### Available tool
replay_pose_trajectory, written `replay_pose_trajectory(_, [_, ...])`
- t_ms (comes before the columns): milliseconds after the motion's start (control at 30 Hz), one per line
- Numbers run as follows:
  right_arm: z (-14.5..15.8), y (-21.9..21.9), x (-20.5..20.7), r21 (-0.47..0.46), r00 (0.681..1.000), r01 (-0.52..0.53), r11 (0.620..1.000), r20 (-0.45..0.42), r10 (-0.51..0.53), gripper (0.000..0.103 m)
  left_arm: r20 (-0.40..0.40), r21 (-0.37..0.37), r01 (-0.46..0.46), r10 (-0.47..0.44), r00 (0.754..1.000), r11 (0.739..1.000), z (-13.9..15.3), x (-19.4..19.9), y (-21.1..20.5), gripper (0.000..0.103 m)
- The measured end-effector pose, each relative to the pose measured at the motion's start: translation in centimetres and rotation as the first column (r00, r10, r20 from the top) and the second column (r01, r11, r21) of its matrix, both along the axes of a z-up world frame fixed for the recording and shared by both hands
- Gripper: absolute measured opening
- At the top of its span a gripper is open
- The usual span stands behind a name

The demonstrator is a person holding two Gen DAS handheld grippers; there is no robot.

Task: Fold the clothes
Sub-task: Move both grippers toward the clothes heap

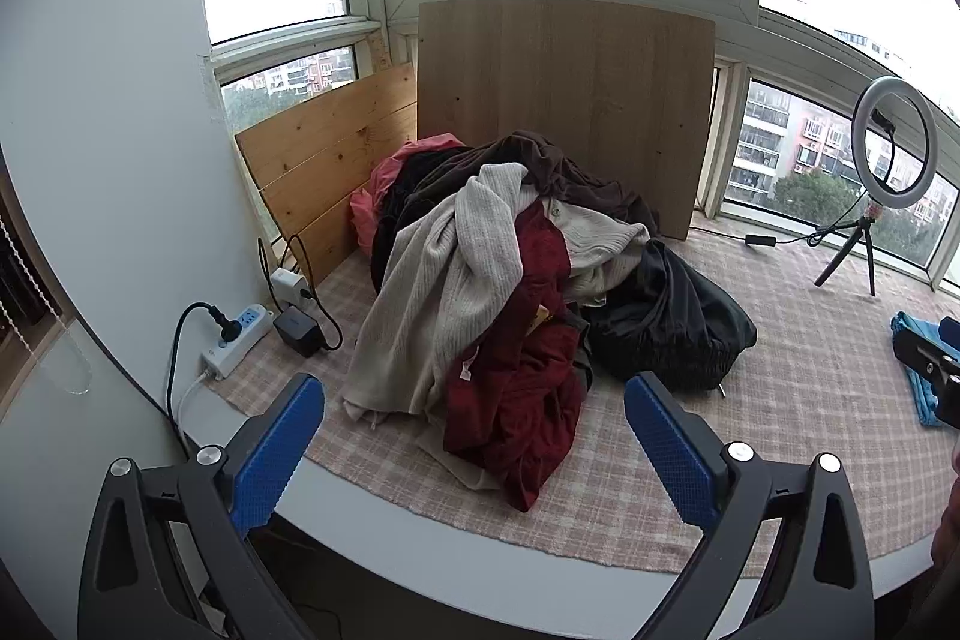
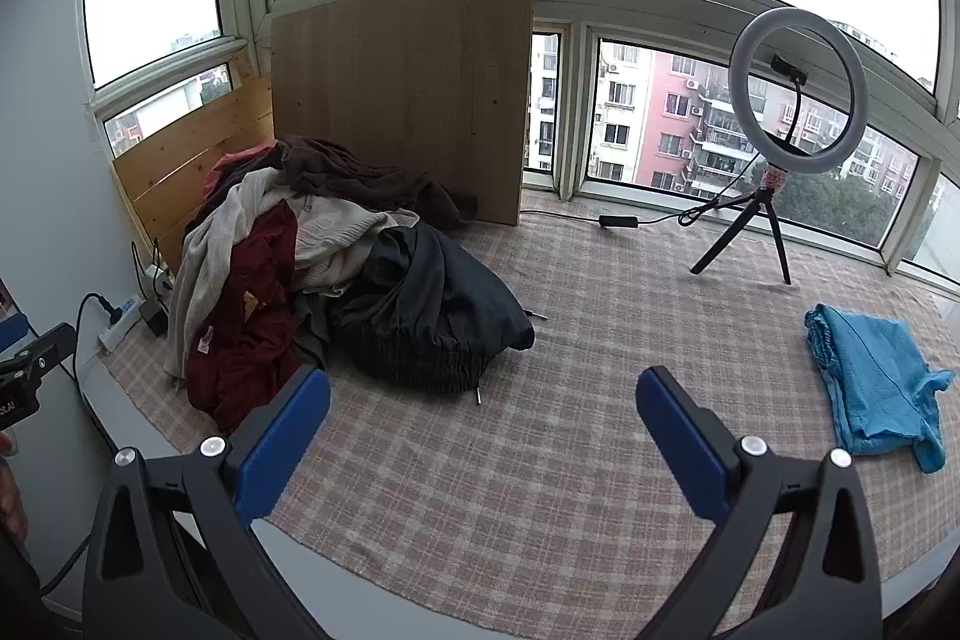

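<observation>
A pile of clothes (image 1: 504,274) lies on the checked cloth (image 1: 780,400), with a beige knit, a dark red garment (image 1: 528,400), brown and pink pieces and a black garment (image 1: 672,328). My left gripper (image 1: 474,412) hangs open just in front of the pile, nothing between its blue pads. In the right wrist view the same pile (image 2: 312,280) sits at the left. My right gripper (image 2: 483,406) is open above bare checked cloth (image 2: 540,460). A folded blue garment (image 2: 870,382) lies flat to its right.
A ring light on a tripod (image 2: 792,100) stands at the back right, its cable running along the window sill. Two wooden boards (image 1: 564,100) lean against the windows. A power strip with plugs (image 1: 237,340) lies at the left by the wall. The table edge runs close below both grippers.
</observation>
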State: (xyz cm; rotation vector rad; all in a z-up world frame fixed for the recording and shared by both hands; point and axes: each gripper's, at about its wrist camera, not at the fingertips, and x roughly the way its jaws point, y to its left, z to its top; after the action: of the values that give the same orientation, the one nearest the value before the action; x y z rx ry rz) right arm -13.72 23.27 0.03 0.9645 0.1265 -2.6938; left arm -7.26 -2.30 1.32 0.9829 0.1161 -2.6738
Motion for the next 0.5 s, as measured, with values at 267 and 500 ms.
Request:
replay_pose_trajectory(267, [-0.2,0.8,-5.3,-0.041,0.996,-0.088,0.995,-0.012,0.087,0.103,-0.002,0.001,-0.068,0.068,0.998,0.998,0.4,-3.0,1.1,0.101])
replay_pose_trajectory(500, [0.1,-0.4,-9.2,-0.042,0.979,-0.197,0.98,-0.068,0.194,0.103,-0.002,-0.032,-0.132,0.132,0.991,0.991,1.7,-4.6,0.0,0.101])
